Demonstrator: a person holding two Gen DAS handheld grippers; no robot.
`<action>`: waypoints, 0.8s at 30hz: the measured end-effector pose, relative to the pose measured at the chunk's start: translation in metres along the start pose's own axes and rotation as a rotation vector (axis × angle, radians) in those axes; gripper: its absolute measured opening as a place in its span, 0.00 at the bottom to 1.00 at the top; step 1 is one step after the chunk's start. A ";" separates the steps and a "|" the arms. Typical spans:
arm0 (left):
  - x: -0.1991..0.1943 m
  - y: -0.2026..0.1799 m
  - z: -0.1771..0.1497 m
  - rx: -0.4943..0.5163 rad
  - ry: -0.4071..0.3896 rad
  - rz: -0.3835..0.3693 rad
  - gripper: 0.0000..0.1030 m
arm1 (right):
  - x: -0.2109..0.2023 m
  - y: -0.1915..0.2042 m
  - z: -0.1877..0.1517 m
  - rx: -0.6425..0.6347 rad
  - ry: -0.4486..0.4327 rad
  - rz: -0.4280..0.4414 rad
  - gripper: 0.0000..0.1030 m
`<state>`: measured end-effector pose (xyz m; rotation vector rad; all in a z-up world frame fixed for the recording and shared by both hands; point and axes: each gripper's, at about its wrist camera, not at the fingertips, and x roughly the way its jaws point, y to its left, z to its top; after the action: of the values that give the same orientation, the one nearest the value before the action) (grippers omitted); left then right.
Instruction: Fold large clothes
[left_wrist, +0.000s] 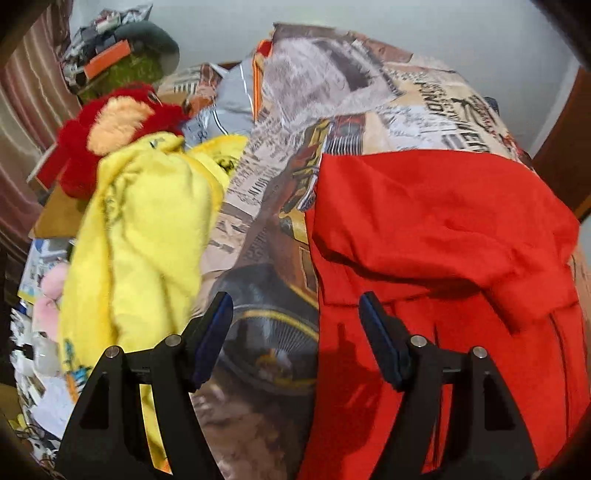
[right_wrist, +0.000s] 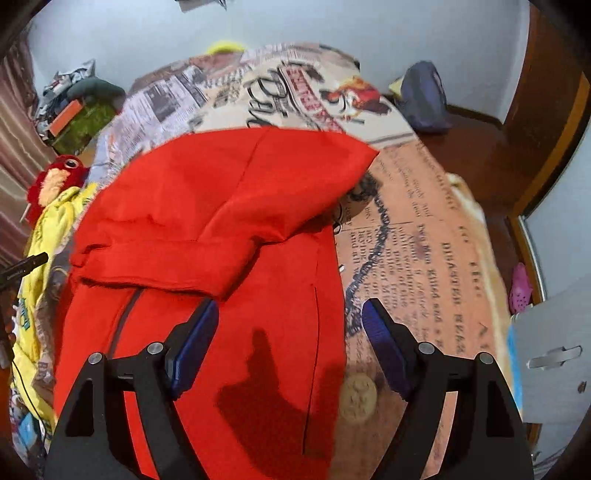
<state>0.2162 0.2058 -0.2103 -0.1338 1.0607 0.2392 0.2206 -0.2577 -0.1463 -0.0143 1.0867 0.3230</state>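
Hovering with its fingers spread wide and gripping nothing, the left gripper (left_wrist: 295, 314) is hanging above the bedspread (left_wrist: 258, 206), its right finger sitting over the left edge of the red garment (left_wrist: 436, 236). The right gripper (right_wrist: 290, 321) is likewise spreading its fingers apart around empty air, its left finger (right_wrist: 195, 343) sitting over the red cloth and its right finger over the newspaper-print bedspread (right_wrist: 424, 236). The red garment (right_wrist: 221, 206) is lying on the bed partly folded, its upper part doubled over the lower part in a thick fold. Just beside it on the left, a crumpled yellow garment (left_wrist: 147, 229) is lying in a heap, touching a red plush toy (left_wrist: 110, 125) behind it. A blue bag (right_wrist: 424, 99) is resting beyond the bed's far right corner, near a wooden door (right_wrist: 546, 122).
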 end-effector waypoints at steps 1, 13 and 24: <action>-0.011 0.000 -0.004 0.002 -0.011 -0.003 0.68 | -0.008 0.002 -0.002 -0.006 -0.015 -0.003 0.75; -0.049 0.004 -0.076 -0.052 0.077 -0.216 0.71 | -0.043 0.009 -0.043 -0.022 -0.053 0.035 0.81; 0.008 0.007 -0.144 -0.174 0.270 -0.290 0.71 | -0.005 -0.017 -0.089 0.119 0.127 0.096 0.81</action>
<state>0.0959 0.1815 -0.2870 -0.4837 1.2716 0.0508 0.1462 -0.2900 -0.1866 0.1256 1.2332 0.3468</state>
